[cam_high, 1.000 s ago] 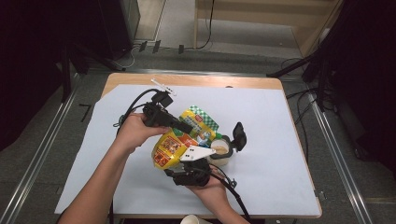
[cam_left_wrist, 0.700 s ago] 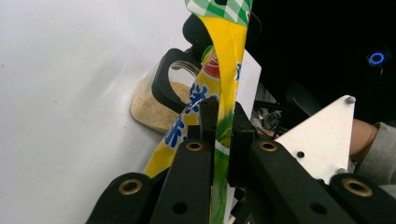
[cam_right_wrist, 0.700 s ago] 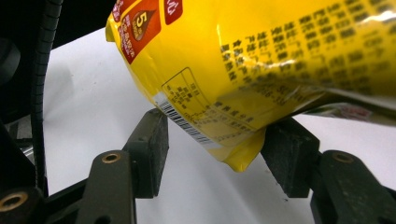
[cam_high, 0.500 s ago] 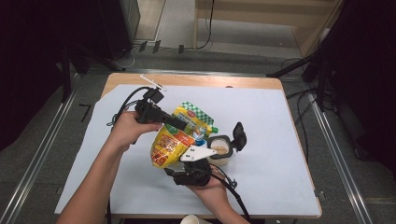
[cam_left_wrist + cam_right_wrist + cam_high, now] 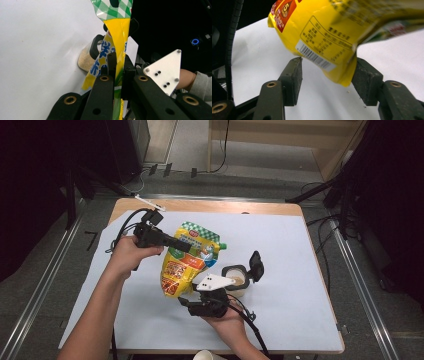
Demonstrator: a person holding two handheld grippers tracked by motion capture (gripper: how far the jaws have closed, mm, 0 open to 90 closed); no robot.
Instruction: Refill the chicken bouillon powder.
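A: Left gripper (image 5: 172, 243) clamps the yellow pouch (image 5: 186, 262) near its green checked top, holding it tilted above the white table cover (image 5: 300, 270).

B: Right gripper (image 5: 325, 72) stands released, jaws flanking the pouch's lower corner, perhaps brushing it. The open jar (image 5: 236, 280) sits just right. Advice: keep the spout (image 5: 222, 246) over the jar; tip slowly.

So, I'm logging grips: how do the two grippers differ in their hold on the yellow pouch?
The left gripper is shut on the yellow pouch, pinching its edge near the green-checked top; the right gripper stands open around the pouch's bottom corner, its pads not clearly pressing. The left comes in from the side, the right from below. Both are hand-held with black jaws.
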